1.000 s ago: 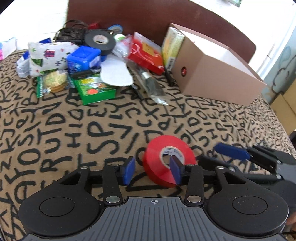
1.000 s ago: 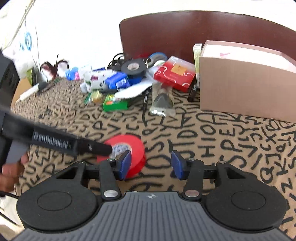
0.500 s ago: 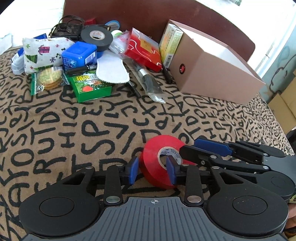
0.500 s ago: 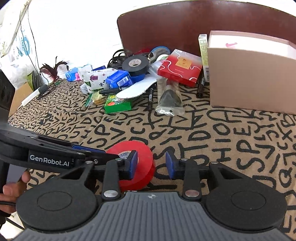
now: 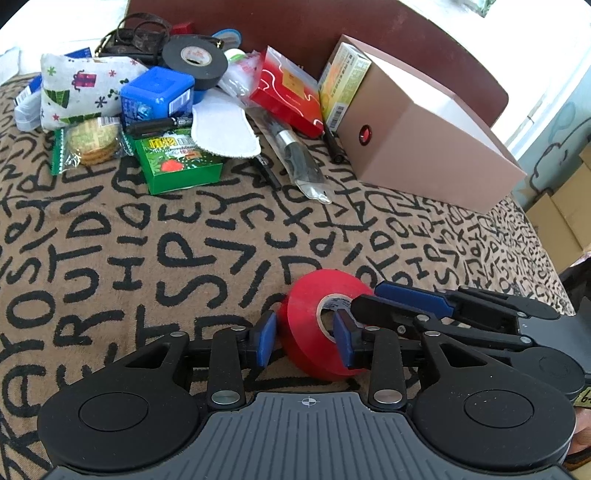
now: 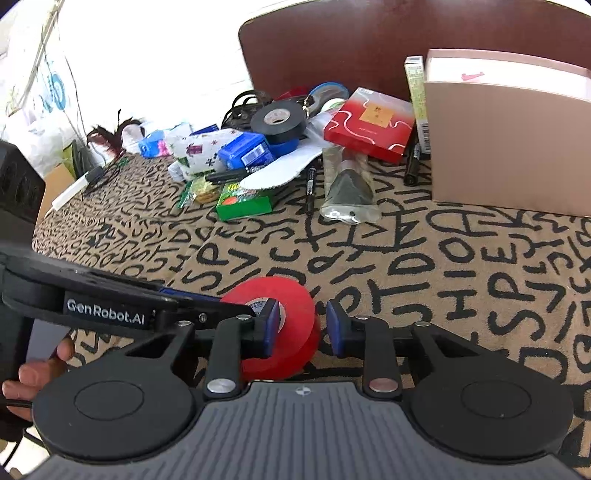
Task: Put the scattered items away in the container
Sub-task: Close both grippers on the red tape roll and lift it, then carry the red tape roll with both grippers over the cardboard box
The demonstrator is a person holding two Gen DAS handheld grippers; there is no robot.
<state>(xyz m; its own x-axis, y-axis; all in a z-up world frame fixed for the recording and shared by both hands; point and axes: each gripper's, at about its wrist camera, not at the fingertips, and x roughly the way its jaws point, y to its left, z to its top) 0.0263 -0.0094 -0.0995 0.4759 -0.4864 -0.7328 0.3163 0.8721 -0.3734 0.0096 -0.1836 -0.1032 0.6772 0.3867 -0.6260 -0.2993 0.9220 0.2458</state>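
Red tape lies on cloth, well short of box. L view: left gripper straddles one wall, pads not clamped. R view: right gripper jaws just been closing, tape between, gap at right pad. Light, stiff, slick; pinch wall via core

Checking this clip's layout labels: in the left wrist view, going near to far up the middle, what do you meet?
Red tape roll between the left claw's fingers → bare patterned cloth → white insole → black tape roll → dark chair back.
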